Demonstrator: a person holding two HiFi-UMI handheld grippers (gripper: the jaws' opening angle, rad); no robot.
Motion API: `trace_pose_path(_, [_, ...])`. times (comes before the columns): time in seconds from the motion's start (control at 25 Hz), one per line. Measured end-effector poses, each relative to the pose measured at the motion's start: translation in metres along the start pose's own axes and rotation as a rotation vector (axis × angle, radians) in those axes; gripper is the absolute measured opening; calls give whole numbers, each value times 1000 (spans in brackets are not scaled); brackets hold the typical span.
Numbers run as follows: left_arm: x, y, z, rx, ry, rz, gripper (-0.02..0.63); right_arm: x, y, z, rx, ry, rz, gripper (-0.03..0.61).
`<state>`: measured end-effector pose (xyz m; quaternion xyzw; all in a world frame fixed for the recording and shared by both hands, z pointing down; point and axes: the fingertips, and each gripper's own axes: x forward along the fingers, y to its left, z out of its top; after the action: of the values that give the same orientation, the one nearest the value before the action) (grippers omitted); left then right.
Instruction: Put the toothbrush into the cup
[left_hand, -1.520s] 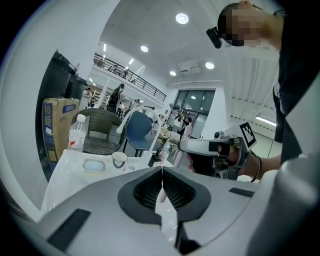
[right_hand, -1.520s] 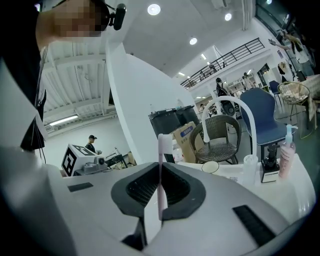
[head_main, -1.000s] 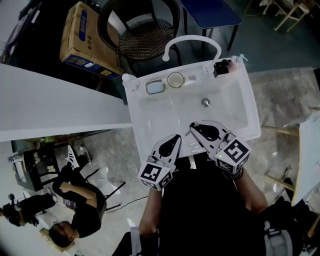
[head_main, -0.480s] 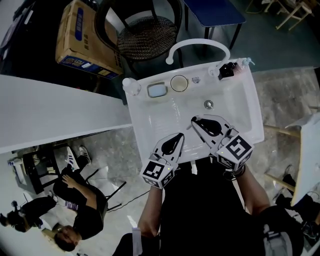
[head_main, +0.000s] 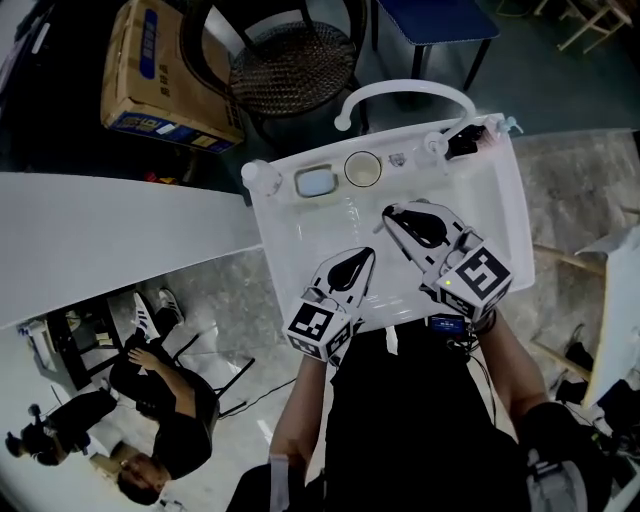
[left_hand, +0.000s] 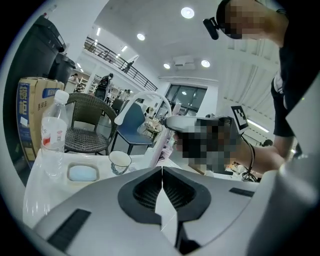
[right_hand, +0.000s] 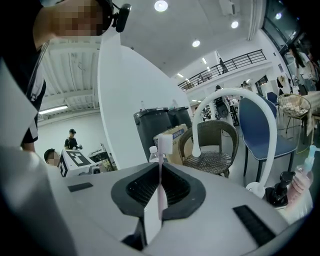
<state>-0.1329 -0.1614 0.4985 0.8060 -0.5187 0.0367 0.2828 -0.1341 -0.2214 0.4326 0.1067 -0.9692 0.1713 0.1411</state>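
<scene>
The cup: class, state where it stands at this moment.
In the head view the cup stands on the back ledge of the sink, just right of the blue soap dish.

The basin (head_main: 290, 245) is white plastic, smooth and glossy, with bright glints across its bottom. The faucet (head_main: 400, 88) is a smooth white tube with the same sheen. The cup (left_hand: 120, 161) looks glazed, pale and shiny. The bottle (left_hand: 52, 135) is thin clear plastic. The soap (head_main: 313, 181) is pale blue with a dull finish. The toothbrush (right_hand: 160, 190) has a slim, smooth stem of pale pink plastic. The left gripper (left_hand: 161, 172) and right gripper (right_hand: 160, 166) have matt grey plastic shells; their pads (left_hand: 145, 193) are black, ribbed and rubbery-looking. The chair (head_main: 290, 70) is dark woven wicker, rough. The box (head_main: 165, 75) is matt brown cardboard. The floor (head_main: 225, 300) is polished and stone-like.
</scene>
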Motion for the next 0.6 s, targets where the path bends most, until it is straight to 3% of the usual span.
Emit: trace_pose_path(0.6, [31, 50, 2, -2, 23, 51, 12, 49, -64, 23, 6, -84, -44, 26])
